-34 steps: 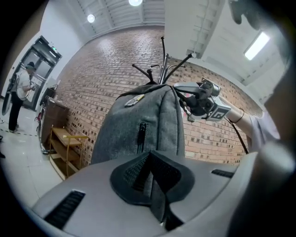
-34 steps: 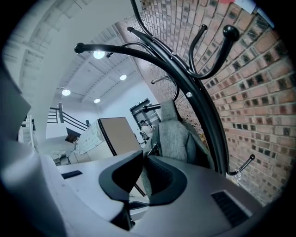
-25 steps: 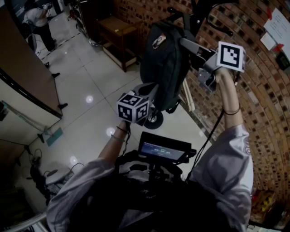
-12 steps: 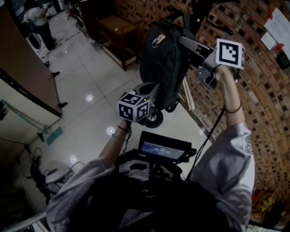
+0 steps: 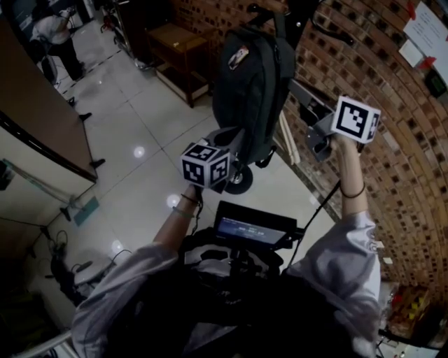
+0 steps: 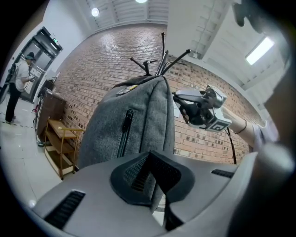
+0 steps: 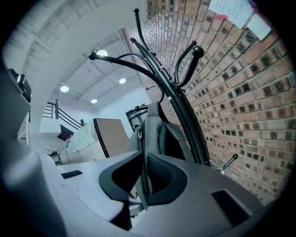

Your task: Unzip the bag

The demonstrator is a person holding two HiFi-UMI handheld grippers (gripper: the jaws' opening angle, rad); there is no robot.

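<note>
A dark grey backpack (image 5: 252, 80) hangs on a black coat rack (image 5: 280, 10) against the brick wall. In the left gripper view the backpack (image 6: 134, 120) fills the middle, with a closed front zipper (image 6: 125, 134). My left gripper (image 5: 241, 136) holds level at the bag's lower part; its pads (image 6: 155, 185) are shut on the bag's bottom fabric. My right gripper (image 5: 294, 85) reaches in at the bag's right side. A thin grey strip from the bag (image 7: 157, 134), seemingly the zipper pull (image 7: 142, 157), is pinched between the pads of the right gripper (image 7: 143, 180).
The coat rack's curved arms (image 7: 171, 88) rise just behind the bag, and its wheeled foot (image 5: 238, 180) stands below. A wooden shelf (image 5: 178, 45) is by the brick wall (image 5: 378, 63). A person (image 5: 59, 31) stands far off on the tiled floor.
My right gripper has come down and to the right along the bag's side, still pinching the strip. The left gripper has kept its hold and place.
</note>
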